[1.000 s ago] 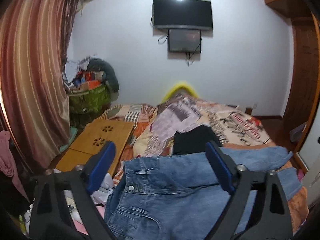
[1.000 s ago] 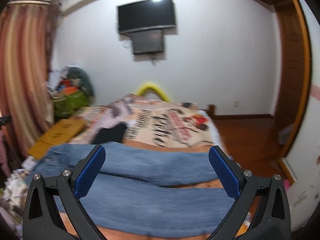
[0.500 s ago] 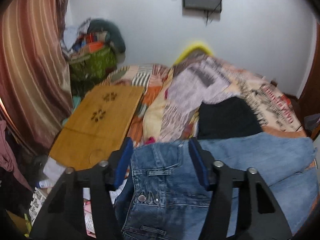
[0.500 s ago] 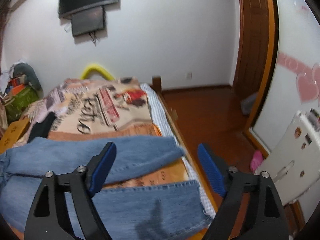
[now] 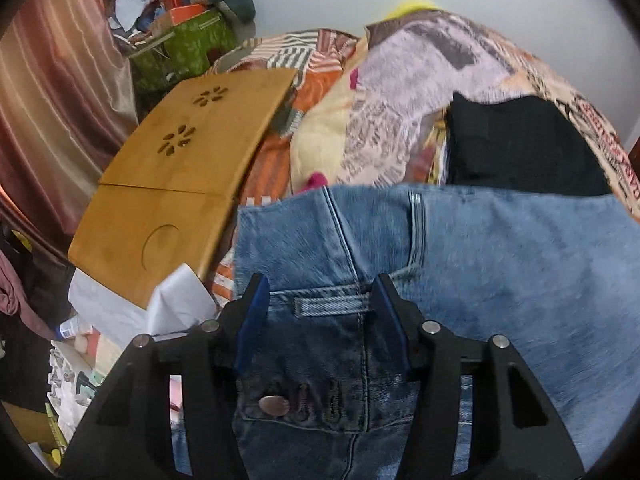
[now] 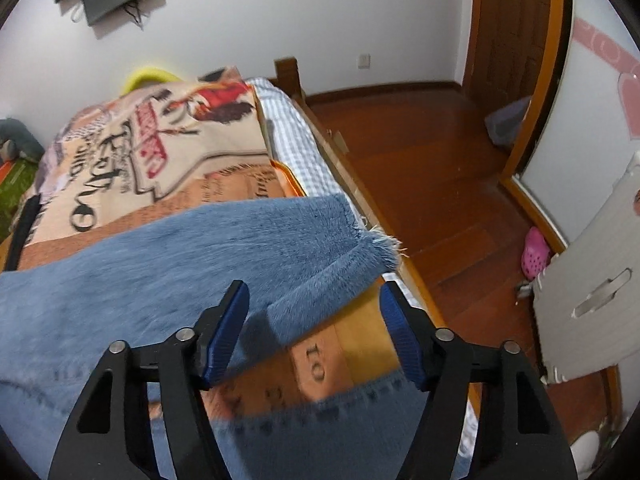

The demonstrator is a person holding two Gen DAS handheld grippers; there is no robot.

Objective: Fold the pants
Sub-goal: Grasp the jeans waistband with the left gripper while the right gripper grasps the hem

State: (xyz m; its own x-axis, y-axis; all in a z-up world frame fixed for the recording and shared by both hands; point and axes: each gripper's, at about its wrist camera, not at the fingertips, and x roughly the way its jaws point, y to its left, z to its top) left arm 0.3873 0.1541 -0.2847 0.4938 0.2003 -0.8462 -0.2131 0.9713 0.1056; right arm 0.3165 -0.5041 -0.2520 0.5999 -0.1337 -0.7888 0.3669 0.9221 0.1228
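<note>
Blue jeans (image 5: 500,264) lie flat across the bed, waistband to the left, legs to the right. My left gripper (image 5: 322,294) is open and low over the waistband, its blue pads straddling a belt loop (image 5: 332,305) above the metal button (image 5: 274,405). In the right wrist view the far leg's frayed hem (image 6: 372,248) lies near the bed's right edge, and the near leg (image 6: 320,432) runs under the gripper. My right gripper (image 6: 314,302) is open, hovering just over the far leg's cuff end.
A printed blanket (image 6: 160,148) covers the bed. A black garment (image 5: 520,144) lies beyond the jeans. A wooden lap tray (image 5: 180,160) sits at the bed's left, with clutter and a curtain (image 5: 48,92) beyond. Wooden floor (image 6: 432,184) and a white board (image 6: 588,280) are right.
Both grippers have dropped toward the jeans and narrowed their opening. The left closed in on the waistband; the right swung right and down to the leg cuffs.
</note>
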